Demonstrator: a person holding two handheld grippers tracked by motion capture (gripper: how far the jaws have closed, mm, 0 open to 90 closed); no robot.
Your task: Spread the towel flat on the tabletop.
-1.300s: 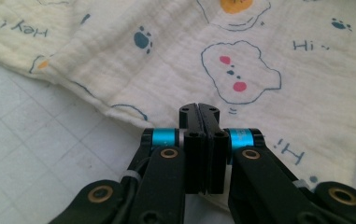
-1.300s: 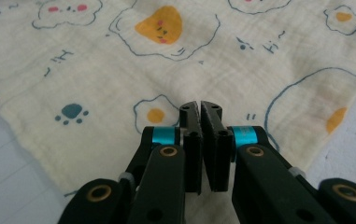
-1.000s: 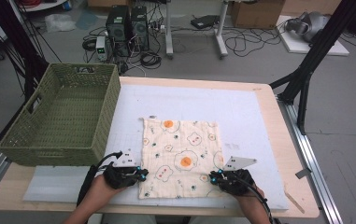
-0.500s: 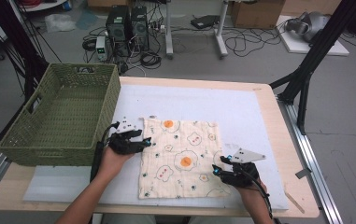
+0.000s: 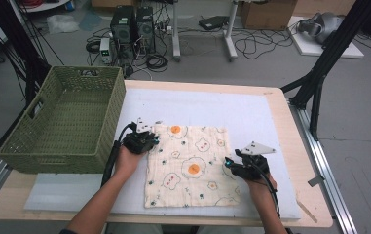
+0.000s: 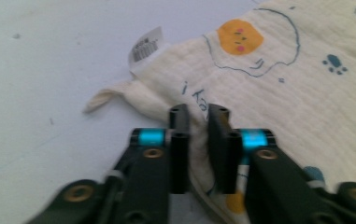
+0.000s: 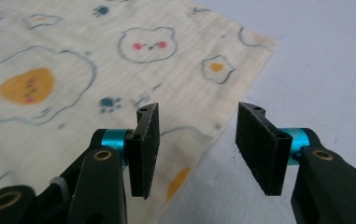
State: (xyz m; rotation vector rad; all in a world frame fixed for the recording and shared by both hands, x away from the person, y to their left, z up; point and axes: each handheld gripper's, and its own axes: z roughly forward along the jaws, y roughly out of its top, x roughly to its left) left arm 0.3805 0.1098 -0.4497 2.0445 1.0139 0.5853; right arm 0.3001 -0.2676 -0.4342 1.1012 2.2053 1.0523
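- Left gripper [image 6: 198,122]: jaws nearly closed, pinching a fold of the cloth [image 6: 283,88] near its corner with the label [image 6: 145,44].
- Right gripper [image 7: 198,140]: jaws wide apart, holding nothing, straddling the cloth's right edge.
- Cloth: spread flat on the white mat [image 5: 251,109], between both hands.
- Green basket [image 5: 64,122]: just left of the left gripper.
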